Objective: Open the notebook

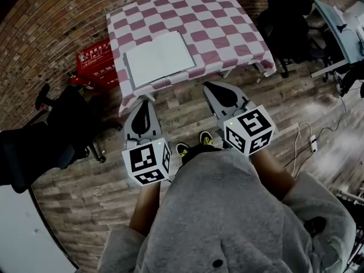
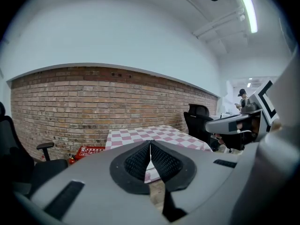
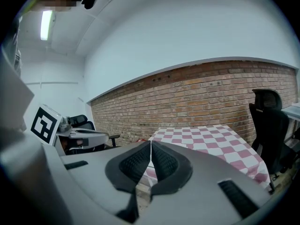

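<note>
Where notebook (image 1: 160, 57) lies on table (image 1: 227, 33), red crate (image 1: 95, 60) and black chair (image 1: 287, 24) alongside.

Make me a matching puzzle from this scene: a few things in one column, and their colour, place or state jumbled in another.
Things:
1. notebook
2. crate
3. left tongs
4. office chair

Descriptions:
A. red, on the floor, left of the table
B. shut and empty, in the air short of the table
C. black, right of the table
D. white, lying flat on the table

Pairs: 1-D, 2-A, 3-B, 4-C.
</note>
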Demonstrator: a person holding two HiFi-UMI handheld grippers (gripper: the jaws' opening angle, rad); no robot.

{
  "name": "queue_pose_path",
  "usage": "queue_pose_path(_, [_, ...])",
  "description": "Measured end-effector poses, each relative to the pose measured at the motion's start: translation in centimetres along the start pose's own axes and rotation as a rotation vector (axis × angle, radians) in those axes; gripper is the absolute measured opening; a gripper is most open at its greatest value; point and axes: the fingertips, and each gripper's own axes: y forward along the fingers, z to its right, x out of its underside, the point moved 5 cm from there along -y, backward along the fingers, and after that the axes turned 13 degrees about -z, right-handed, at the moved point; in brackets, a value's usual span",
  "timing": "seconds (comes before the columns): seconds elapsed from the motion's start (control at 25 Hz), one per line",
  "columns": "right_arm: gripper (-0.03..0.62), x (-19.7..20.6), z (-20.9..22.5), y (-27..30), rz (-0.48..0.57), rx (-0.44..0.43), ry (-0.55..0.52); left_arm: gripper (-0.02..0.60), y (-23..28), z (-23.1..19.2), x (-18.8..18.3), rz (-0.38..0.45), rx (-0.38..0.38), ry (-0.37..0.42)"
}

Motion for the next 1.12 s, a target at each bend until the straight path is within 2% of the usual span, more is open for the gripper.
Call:
queue_pose_path(0.28, [0.025,0.6,2.0,-1.1,0.014,0.005,-0.016,0.011,0.7,2.6,0.2,-0.006,0.001,0.017])
queue_pose_path(0.48, [0.025,1.5,3.9,-1.9,0.019,-0.003,0.02,0.011,1.2,4.3,0.1,-0.02,-0.001,0.034])
queue_pose_path(1.12, [0.025,2.4,5.8,-2.5,0.016,-0.014,0.045,0.011,2.1,6.1,0.2,-0.045,-0.004,0.051])
